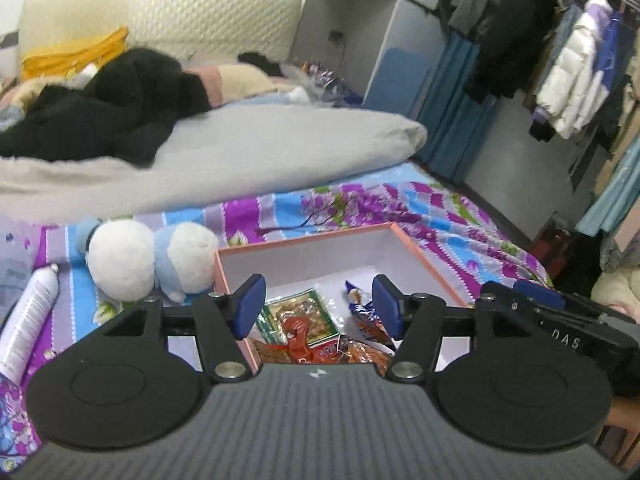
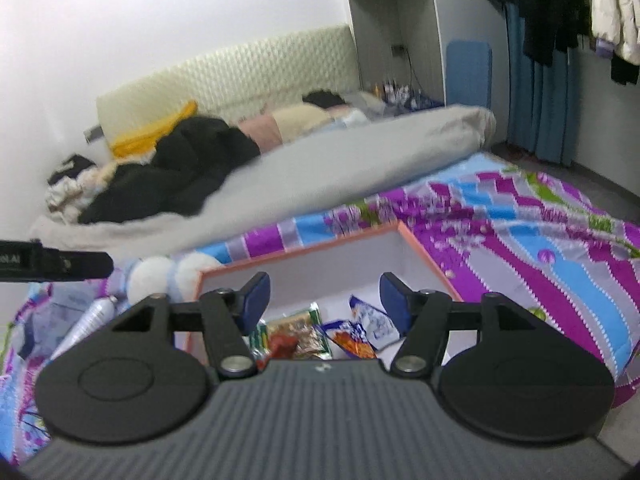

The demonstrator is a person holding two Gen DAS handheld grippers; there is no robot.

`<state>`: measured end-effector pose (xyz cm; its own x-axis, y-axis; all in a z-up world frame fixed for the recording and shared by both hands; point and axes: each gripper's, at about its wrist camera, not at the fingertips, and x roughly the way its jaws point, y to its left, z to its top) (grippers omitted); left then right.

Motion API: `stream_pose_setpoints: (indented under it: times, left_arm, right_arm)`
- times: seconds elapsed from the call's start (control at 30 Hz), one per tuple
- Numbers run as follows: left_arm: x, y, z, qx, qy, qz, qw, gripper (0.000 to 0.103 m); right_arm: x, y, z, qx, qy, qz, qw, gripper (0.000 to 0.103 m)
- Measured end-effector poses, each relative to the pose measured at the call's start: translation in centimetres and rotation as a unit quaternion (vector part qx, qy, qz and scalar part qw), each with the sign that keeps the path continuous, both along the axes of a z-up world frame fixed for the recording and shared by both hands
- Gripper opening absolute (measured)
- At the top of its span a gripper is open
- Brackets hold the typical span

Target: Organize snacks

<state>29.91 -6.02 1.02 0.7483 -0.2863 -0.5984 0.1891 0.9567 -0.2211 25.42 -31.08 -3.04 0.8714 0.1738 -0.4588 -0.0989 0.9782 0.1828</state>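
Left gripper [image 1: 318, 306] and right gripper [image 2: 322, 304] both spread apart, empty, poised over pink-rimmed box [image 1: 420, 256] on bed. Snack packets [image 1: 308, 320] already lie inside box. No loose snacks visible outside; task judged nearly done.

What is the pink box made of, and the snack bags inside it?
The box looks like stiff cardboard: thin straight walls, matte white inside, pink edges. The snack bags look like glossy plastic film: they crinkle and shine under the light.
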Motion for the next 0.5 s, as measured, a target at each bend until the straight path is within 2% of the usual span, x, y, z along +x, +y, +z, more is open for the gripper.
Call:
stream_pose_setpoints:
  times: [0.27,0.5]
  left_arm:
    - [-5.9,-0.2,2.9,0.004,-0.041,-0.01,0.9991,0.065]
    - [-10.8,-0.3,3.4,0.003,-0.053,-0.016,0.9984,0.065]
  right_arm:
    - [-4.4,-0.2,2.6,0.008,-0.043,-0.001,0.999,0.063]
    - [-8.5,0.4,2.8,-0.001,-0.058,0.003,0.998,0.063]
